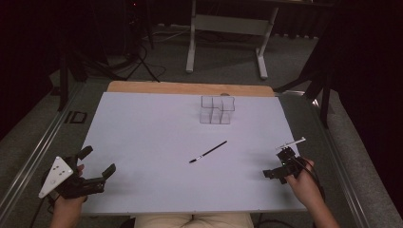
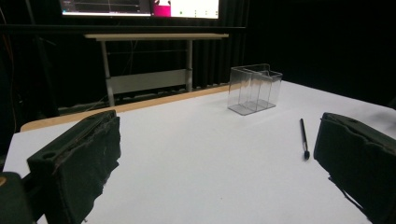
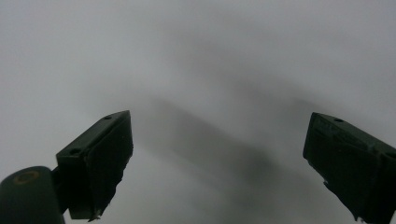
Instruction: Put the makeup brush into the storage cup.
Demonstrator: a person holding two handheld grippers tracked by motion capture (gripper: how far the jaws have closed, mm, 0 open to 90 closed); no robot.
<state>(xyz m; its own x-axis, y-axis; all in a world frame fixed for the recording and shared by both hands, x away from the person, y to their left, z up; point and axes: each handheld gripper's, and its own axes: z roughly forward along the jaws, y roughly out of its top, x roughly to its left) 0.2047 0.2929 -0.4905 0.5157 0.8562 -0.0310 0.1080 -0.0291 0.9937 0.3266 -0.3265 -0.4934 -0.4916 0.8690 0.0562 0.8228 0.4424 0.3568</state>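
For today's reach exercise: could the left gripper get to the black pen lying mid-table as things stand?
Probably yes. The left gripper has its jaws open at the near left corner, and only bare white table lies between it and the black pen. The clear organizer stands farther back, out of the path.

Both grippers are chunky matte black things. The left gripper (image 1: pixel 100 163), near the white table (image 1: pixel 152 133) edge's left corner, has a pale grey three-cornered plate (image 1: pixel 55 176) on top with a few small dark dots. Its jaws are blocky with rough, frayed pads (image 2: pixel 86 163) and a round hole in the top. The right gripper (image 1: pixel 276 163) trails a black cable (image 1: pixel 313 176) over the hand. Bare forearms, no sleeves, tan trousers at the table's near edge.
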